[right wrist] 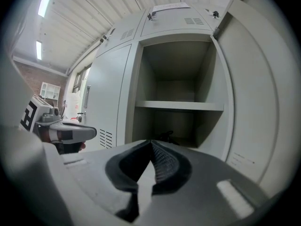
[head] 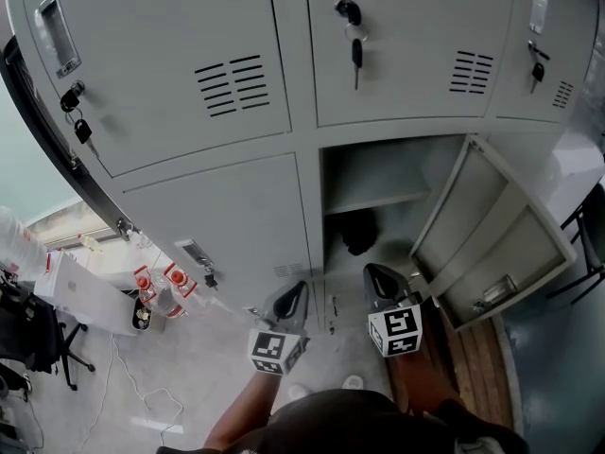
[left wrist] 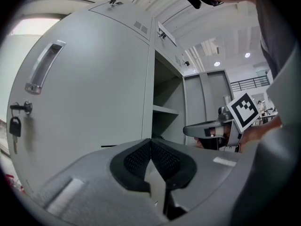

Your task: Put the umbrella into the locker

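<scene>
Head view, lower centre: shows the left gripper (head: 299, 289) and the right gripper (head: 371, 270) side by side, both pointed toward the open locker (head: 378, 170) in the bottom row of a grey bank. Shows the door (head: 492, 235) swung out toward the right of the frame and a shelf (head: 373, 201) across the compartment. Places the umbrella (head: 359, 232), a dark bundle, inside the locker under that shelf. Left gripper view, centre frame: shows jaws pressed together with nothing between them. Right gripper view: likewise closed tip to tip, holding nothing, with the umbrella (right wrist: 165, 136) dark just above the tips, beneath the shelf (right wrist: 178, 105). Touching the umbrella: neither gripper.
</scene>
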`<state>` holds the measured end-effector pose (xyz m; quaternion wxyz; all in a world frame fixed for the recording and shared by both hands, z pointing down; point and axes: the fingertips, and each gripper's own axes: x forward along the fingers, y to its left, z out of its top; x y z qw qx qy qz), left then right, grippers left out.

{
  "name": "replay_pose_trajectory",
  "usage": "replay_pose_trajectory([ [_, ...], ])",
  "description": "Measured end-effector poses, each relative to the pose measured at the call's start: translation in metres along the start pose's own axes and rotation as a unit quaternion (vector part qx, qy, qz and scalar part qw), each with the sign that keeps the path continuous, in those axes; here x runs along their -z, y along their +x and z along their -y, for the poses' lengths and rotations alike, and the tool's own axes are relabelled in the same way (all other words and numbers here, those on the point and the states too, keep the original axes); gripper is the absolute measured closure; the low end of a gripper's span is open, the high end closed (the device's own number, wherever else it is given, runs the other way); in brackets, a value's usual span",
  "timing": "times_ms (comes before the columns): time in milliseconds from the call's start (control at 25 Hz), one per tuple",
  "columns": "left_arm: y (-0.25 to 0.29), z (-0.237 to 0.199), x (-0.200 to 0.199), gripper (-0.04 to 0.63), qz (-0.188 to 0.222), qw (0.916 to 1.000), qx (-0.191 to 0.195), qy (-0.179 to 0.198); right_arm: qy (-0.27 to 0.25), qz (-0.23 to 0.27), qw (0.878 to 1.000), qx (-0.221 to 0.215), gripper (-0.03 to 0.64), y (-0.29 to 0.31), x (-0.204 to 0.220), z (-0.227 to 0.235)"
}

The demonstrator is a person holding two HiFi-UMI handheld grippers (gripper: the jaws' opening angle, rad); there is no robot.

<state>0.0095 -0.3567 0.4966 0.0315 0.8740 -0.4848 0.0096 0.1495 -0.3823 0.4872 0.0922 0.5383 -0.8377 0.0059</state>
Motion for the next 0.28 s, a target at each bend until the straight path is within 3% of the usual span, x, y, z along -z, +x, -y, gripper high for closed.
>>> replay_pose_trajectory([
  [280, -0.0010, 0.0040, -0.0028, 0.591, 0.016, 0.9999, 0.002, 0.007, 0.018, -0.010, 1.000, -0.013, 0.613, -0.0009, 0.0042, -0.0018],
])
